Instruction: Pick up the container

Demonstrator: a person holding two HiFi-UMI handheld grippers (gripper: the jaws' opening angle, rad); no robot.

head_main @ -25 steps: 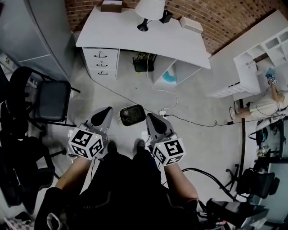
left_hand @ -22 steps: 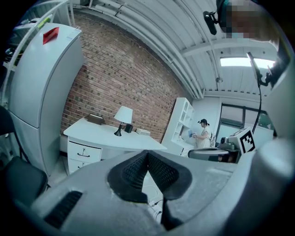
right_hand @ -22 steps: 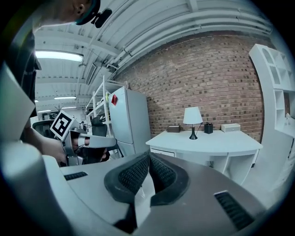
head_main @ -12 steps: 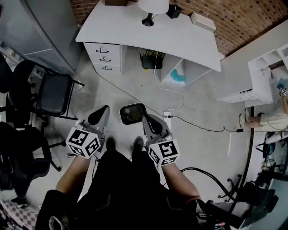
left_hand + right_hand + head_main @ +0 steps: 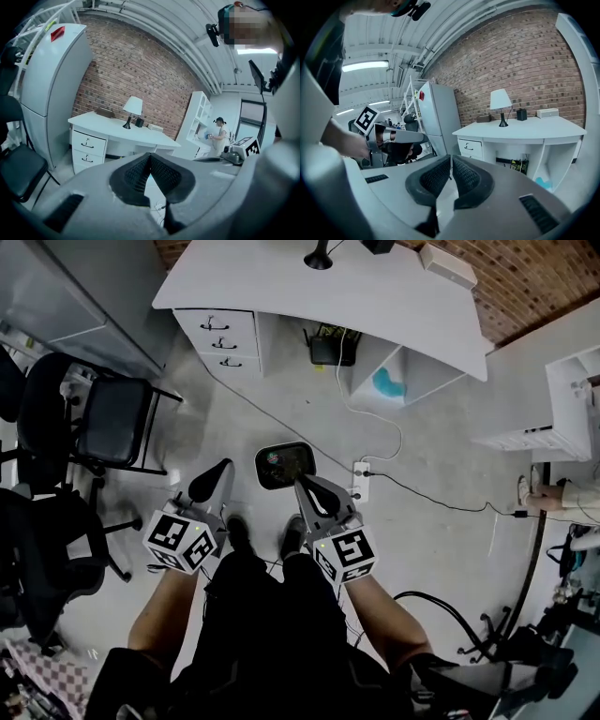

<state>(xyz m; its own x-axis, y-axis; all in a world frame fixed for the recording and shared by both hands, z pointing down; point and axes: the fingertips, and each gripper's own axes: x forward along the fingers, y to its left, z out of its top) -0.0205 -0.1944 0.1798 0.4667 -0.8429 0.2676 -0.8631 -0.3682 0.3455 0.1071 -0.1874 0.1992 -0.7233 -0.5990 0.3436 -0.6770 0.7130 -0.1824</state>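
**Writing.** No print can be read. Each marker cube bears only black-and-white squares, and a red label on the fridge is too small to read.

**Containers.** The container is dark, with rounded corners. It lies on the floor in front of the person's shoes. Its contents show as a small multi-coloured patch that cannot be identified. A small box sits on the white worktop near the lamp. The drawers under the worktop are shut.

**Hand-held grippers.** The left hand-held gripper and the right hand-held gripper are both held in front of the person. In each gripper view the ribbed pads are pressed together, with nothing between them. This holds for the left and the right.

**Position of the container.** In the head view the container lies between the two tips and slightly ahead of them. The right tip appears just beside its near right edge, and the left tip is farther off to its left. Neither gripper touches it. A power strip lies on the floor just right of the container. A black chair stands well to the left.
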